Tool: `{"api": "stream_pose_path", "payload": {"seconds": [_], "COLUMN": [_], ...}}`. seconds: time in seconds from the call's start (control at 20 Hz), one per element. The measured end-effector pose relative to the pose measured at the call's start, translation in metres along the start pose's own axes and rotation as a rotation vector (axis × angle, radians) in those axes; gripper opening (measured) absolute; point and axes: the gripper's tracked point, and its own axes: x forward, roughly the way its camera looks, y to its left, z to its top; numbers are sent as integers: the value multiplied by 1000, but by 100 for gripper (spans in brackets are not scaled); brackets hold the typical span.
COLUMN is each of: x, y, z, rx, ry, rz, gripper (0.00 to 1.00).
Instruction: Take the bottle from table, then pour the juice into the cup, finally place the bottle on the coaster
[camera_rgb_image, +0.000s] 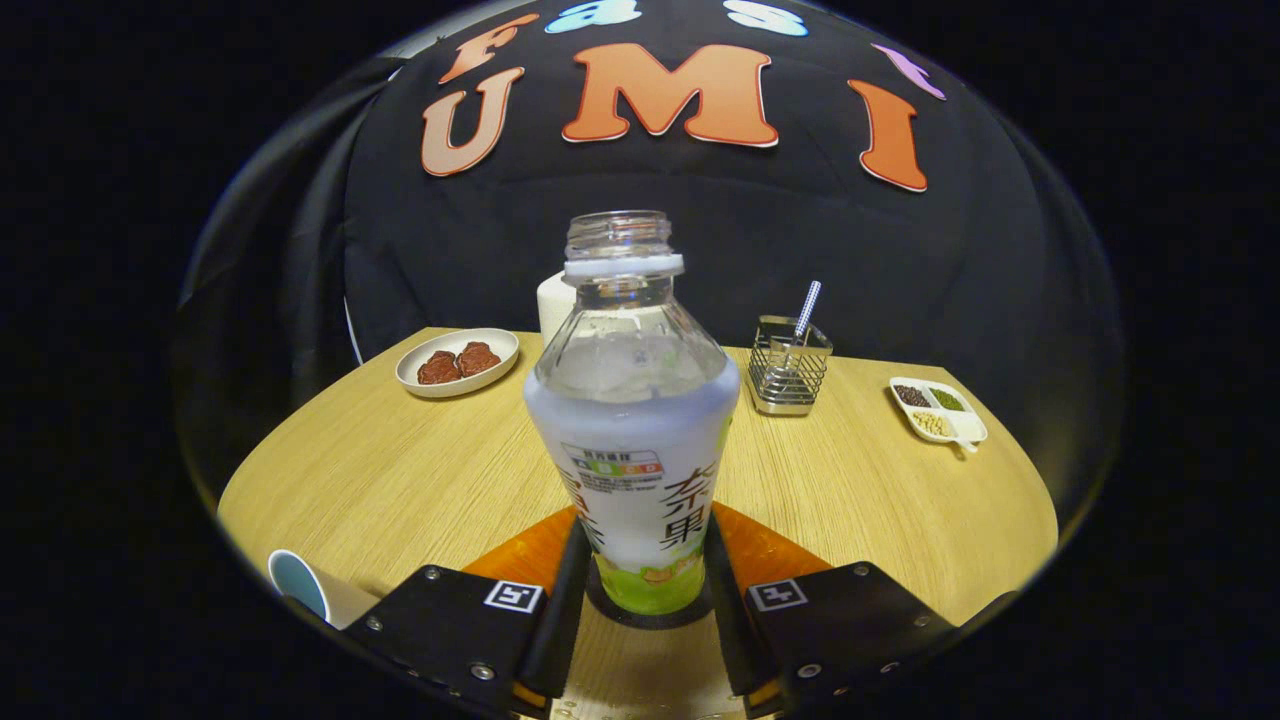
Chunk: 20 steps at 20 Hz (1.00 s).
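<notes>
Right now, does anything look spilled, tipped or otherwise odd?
Nothing stands out. The uncapped bottle stands upright on the coaster, held between the gripper fingers. No liquid shows on the table.

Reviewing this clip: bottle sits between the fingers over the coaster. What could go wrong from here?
1. The bottle has no cap and still holds liquid; a jolt as the gripper lets go might slosh some out.
2. The bottle's base sits on the dark round coaster; a finger dragging on withdrawal could tilt the bottle or slide it off.
3. The cup lies close beside the left finger; pulling back sideways may knock it.
</notes>
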Motion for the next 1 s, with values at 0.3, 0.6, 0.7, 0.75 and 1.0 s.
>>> {"api": "stream_pose_path", "payload": {"seconds": [0.3,0.6,0.7,0.75,1.0], "x": [-1,-5,-6,-8,-26], "y": [-4,-3,-7,-7,-11], "z": [-2,-5,-6,-6,4], "rx": [30,13,7,2,-8], "ry": [-23,-26,-18,-18,-43], "rz": [18,3,-13,-15,-30], "gripper": [60,64,67,67,91]}}
